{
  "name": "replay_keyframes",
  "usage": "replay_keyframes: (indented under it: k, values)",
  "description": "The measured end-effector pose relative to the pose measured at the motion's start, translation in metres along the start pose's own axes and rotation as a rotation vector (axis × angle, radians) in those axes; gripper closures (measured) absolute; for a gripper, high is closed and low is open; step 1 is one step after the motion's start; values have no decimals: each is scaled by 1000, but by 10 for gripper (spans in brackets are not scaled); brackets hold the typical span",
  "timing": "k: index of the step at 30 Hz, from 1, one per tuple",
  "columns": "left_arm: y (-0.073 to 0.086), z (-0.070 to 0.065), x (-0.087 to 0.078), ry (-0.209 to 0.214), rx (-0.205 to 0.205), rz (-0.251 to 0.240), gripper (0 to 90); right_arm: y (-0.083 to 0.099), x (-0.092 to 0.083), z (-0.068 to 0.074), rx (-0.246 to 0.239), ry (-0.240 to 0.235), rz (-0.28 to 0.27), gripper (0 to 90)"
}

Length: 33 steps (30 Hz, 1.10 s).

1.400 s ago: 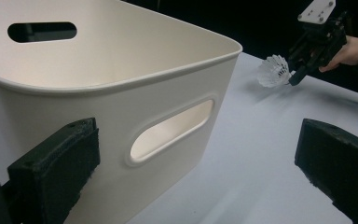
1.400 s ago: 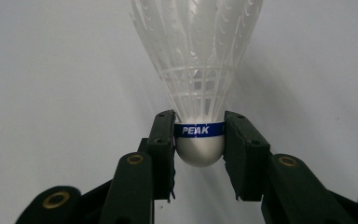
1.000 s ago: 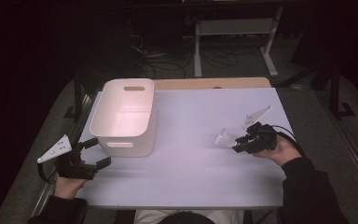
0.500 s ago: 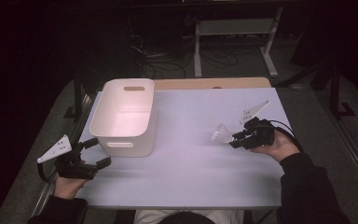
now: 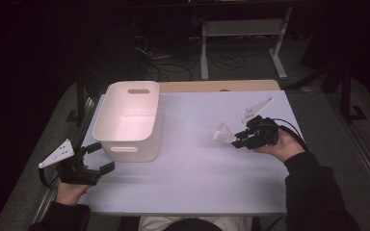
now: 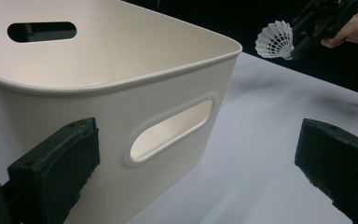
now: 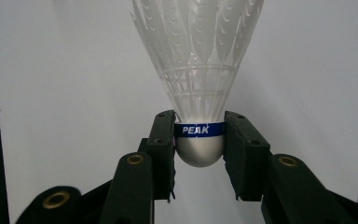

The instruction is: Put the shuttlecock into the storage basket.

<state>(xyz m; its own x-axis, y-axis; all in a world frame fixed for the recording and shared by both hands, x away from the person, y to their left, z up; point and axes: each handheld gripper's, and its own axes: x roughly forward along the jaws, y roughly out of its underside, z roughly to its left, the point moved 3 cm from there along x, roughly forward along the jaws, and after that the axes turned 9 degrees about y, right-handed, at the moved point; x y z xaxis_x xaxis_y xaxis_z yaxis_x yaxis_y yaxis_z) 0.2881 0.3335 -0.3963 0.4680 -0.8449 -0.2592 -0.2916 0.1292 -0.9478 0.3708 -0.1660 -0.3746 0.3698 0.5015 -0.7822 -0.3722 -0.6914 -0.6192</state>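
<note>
Right gripper (image 7: pixel 199 140): pinched shuttlecock (image 7: pixel 198 70) by its cork.
Left gripper (image 6: pixel 205 172): jaws spread, near bin (image 5: pixel 127 120).
Risk: round cork could have slipped out.

Dark room; metal stand (image 5: pixel 243 29); floor cables (image 5: pixel 159 60)

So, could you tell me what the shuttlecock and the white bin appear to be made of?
The shuttlecock looks synthetic: its white skirt is a moulded lattice of ribs, slightly translucent, probably nylon or plastic, above a smooth rounded base with a blue band. The bin looks like matte white moulded plastic, with a smooth rolled rim and cut-out handles.
</note>
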Motion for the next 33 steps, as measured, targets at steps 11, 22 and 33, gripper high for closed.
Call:
replay_keyframes:
  k: [11,22,33]
  values:
    - [0,0,0,0,0,0,0,-15,-3,2,-13,0,-21,644]
    - [0,0,0,1,1,0,0,-29,-2,4,-24,-7,-29,644]
    - [0,0,0,0,0,0,0,-43,-2,8,-37,-19,-45,644]
